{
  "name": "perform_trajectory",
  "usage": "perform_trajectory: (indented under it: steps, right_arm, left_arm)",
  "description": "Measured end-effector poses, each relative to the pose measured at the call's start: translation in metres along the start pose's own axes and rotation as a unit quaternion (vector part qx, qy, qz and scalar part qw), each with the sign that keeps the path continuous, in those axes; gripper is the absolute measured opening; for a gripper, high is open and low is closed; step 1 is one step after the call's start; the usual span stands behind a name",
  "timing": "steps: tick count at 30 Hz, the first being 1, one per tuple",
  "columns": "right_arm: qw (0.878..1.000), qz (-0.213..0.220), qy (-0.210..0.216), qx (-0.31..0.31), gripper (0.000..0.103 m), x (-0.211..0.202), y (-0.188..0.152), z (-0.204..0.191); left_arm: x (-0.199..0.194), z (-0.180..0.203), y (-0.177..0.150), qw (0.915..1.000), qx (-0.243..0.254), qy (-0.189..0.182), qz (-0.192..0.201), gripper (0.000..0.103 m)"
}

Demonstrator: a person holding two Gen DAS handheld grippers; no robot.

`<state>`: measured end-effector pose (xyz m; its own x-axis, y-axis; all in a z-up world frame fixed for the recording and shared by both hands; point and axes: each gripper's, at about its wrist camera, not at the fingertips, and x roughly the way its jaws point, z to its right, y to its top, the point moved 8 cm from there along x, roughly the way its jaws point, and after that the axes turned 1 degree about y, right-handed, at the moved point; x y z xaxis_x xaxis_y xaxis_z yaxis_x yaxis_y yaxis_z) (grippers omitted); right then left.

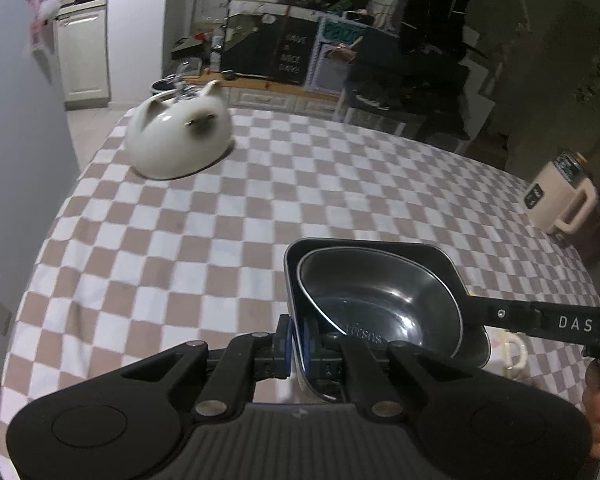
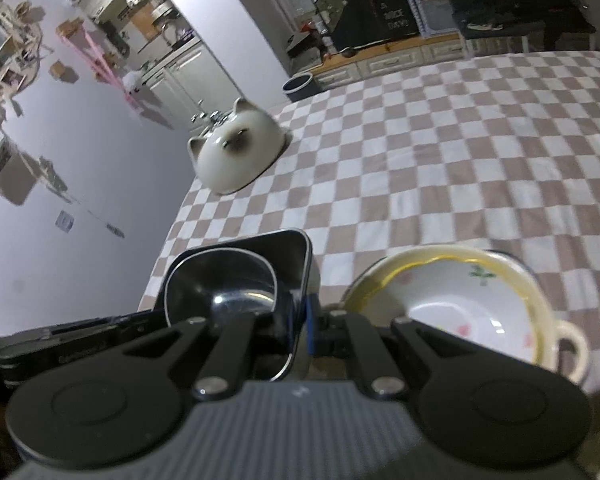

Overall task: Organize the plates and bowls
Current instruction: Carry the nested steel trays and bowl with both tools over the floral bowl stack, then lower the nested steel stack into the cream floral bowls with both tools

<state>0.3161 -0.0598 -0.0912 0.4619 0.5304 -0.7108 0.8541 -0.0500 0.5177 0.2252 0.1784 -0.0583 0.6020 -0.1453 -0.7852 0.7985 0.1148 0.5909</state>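
Note:
A black square dish (image 1: 440, 254) with a round steel bowl (image 1: 384, 300) nested inside is held above the checkered table. My left gripper (image 1: 297, 346) is shut on the dish's near left rim. My right gripper (image 2: 302, 330) is shut on the opposite rim of the same dish (image 2: 288, 240), with the steel bowl (image 2: 228, 284) inside it. A white bowl with a yellow rim and handles (image 2: 468, 296) sits just right of the right gripper. A white cat-faced bowl (image 1: 180, 140) lies upside down at the far left of the table; it also shows in the right wrist view (image 2: 238, 156).
A cream jug with a handle (image 1: 560, 196) stands at the table's right edge. The checkered tablecloth (image 1: 300, 184) covers the table. A grey wall (image 2: 80, 160) runs along the left edge. Cabinets and a chalkboard sign (image 1: 290, 56) stand beyond the far edge.

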Motion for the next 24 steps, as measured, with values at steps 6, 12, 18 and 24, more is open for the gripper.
perform_trajectory:
  steps: [6, 12, 18, 24]
  right_arm:
    - [1.0, 0.02, -0.009, 0.007, 0.008, -0.027, 0.007, 0.028]
    - [0.999, 0.039, -0.013, 0.019, 0.008, -0.053, 0.011, 0.057]
    - [0.998, 0.048, -0.022, 0.031, 0.008, -0.063, 0.007, 0.072]
    - [0.998, 0.048, -0.033, 0.035, 0.008, -0.066, 0.004, 0.086]
  left_arm:
    - [-0.001, 0.041, 0.006, 0.9994, 0.027, -0.017, 0.01, 0.006]
    - [-0.002, 0.077, 0.006, 0.9985, 0.036, -0.036, 0.019, 0.007]
    - [-0.001, 0.105, -0.001, 0.9981, 0.035, -0.048, 0.019, 0.007]
    - [0.011, 0.121, -0.008, 0.9981, 0.024, -0.056, 0.008, 0.007]
